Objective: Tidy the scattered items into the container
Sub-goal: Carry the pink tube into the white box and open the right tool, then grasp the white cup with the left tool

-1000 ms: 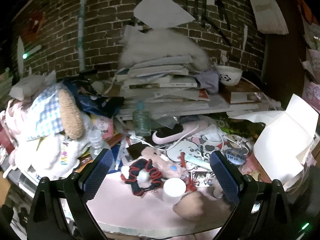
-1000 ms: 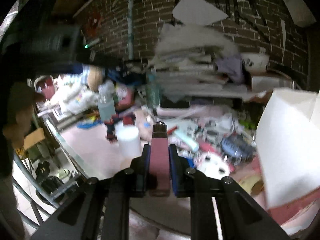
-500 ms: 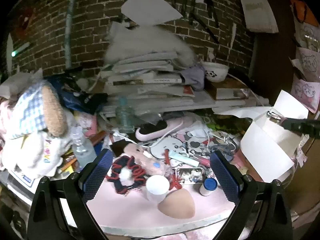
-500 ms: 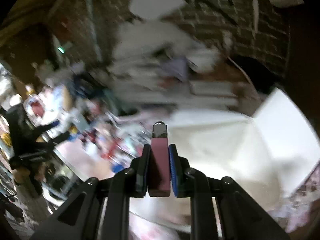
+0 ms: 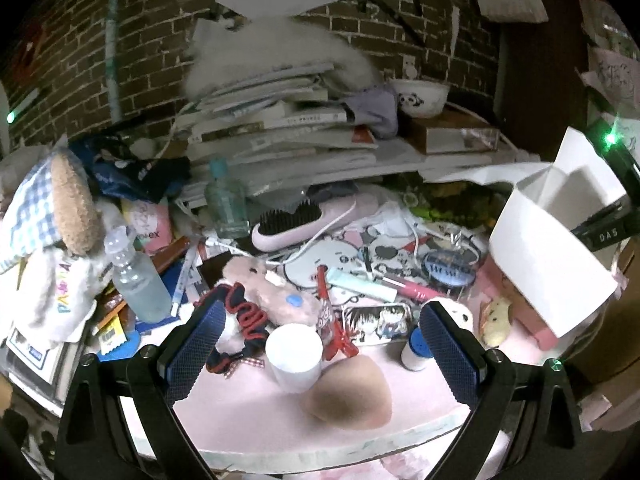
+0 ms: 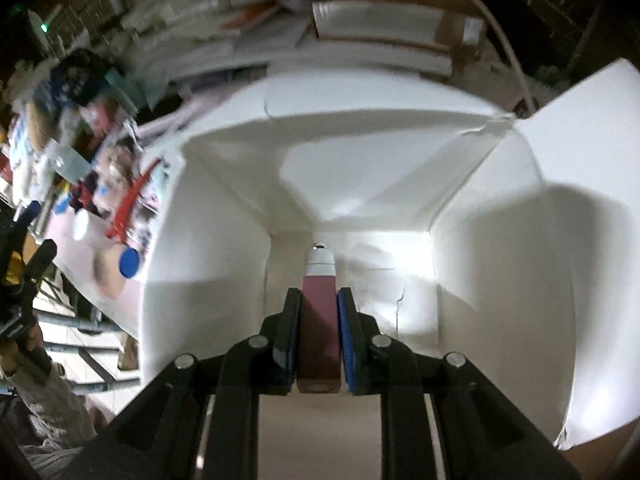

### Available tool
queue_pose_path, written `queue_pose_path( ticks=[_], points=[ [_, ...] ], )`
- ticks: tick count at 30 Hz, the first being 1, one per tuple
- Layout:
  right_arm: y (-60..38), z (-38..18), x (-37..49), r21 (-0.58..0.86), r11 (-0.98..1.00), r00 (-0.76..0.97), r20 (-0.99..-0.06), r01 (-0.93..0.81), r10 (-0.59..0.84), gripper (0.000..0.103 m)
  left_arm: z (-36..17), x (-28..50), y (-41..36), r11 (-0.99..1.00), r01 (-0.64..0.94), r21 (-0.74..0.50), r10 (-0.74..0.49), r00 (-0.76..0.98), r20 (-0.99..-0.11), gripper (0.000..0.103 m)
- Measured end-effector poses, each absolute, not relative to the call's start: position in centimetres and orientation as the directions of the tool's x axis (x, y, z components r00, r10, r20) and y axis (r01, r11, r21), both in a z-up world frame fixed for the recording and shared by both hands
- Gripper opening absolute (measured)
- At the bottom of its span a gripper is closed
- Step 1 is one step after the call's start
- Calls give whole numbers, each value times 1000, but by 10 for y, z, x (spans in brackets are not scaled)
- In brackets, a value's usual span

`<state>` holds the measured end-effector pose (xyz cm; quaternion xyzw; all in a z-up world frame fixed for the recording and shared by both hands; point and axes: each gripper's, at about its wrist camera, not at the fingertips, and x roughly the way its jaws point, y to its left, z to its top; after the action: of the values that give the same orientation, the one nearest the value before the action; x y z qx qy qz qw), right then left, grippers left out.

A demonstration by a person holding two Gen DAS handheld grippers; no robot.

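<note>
At lower centre, a maroon tube [image 6: 318, 320] (judged light, rigid, slick) is clamped mid-body by the right gripper [image 6: 318, 332] over the white box [image 6: 500, 220], while the left gripper [image 5: 320, 350] is held agape.

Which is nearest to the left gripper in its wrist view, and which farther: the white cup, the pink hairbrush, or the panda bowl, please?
From the left gripper:
1. White cup, between the fingers at the table's front.
2. Pink hairbrush, mid-table, bristles up.
3. Panda bowl, at the back right, by the brick wall.

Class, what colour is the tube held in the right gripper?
Dark maroon tube, seen best in the right wrist view.
</note>
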<state>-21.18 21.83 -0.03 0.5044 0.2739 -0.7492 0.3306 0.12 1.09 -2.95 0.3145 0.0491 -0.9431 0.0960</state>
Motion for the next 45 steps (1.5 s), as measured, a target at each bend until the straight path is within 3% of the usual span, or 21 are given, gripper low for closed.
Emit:
queue_pose_path(
  ticks=[13,14,16,17,18,21,23,27,31,36,41,45],
  points=[
    [222,-9,-226,-112,-645,-246,-962,756,-121,19,-41,0,6,-972,228,-48,-145,-752,-643,97],
    [225,-3,-226,-113,-648,-260,-956,753,-135,24,-43,0,3,-968,244,-59,-148,-744,-652,97],
    [229,13,-222,-119,-649,-305,-935,751,-181,48,-45,3,-3,-962,262,-81,-147,-743,-653,97],
    [233,24,-217,-123,-649,-338,-916,751,-218,66,-47,5,-6,-958,271,-90,-149,-743,-652,97],
    [236,36,-212,-123,-649,-370,-893,751,-258,72,-49,7,-9,-955,282,-90,-158,-742,-652,97],
    [245,70,-190,-100,-633,-433,-809,768,-398,72,-52,11,-16,-951,304,-61,-191,-729,-658,97],
    [247,86,-164,-77,-603,-455,-733,794,-506,81,-55,12,-20,-949,309,-60,-196,-728,-657,97],
    [223,90,-109,-35,-469,-381,-636,883,-671,84,-63,11,-24,-951,299,-82,-179,-744,-644,96],
    [184,60,-61,-11,-343,-278,-611,939,-741,84,-77,3,-23,-957,274,-95,-145,-737,-660,61],
    [153,13,-42,2,-341,-264,-628,940,-732,84,-91,-2,-20,-957,273,-101,-140,-733,-666,59],
    [130,-34,-50,37,-408,-282,-666,912,-691,84,-99,-6,-26,-952,263,-159,-94,-741,-665,39],
    [124,-48,-59,28,-457,-325,-664,889,-674,84,-102,-8,-28,-948,267,-172,-90,-745,-662,37]
  ],
)
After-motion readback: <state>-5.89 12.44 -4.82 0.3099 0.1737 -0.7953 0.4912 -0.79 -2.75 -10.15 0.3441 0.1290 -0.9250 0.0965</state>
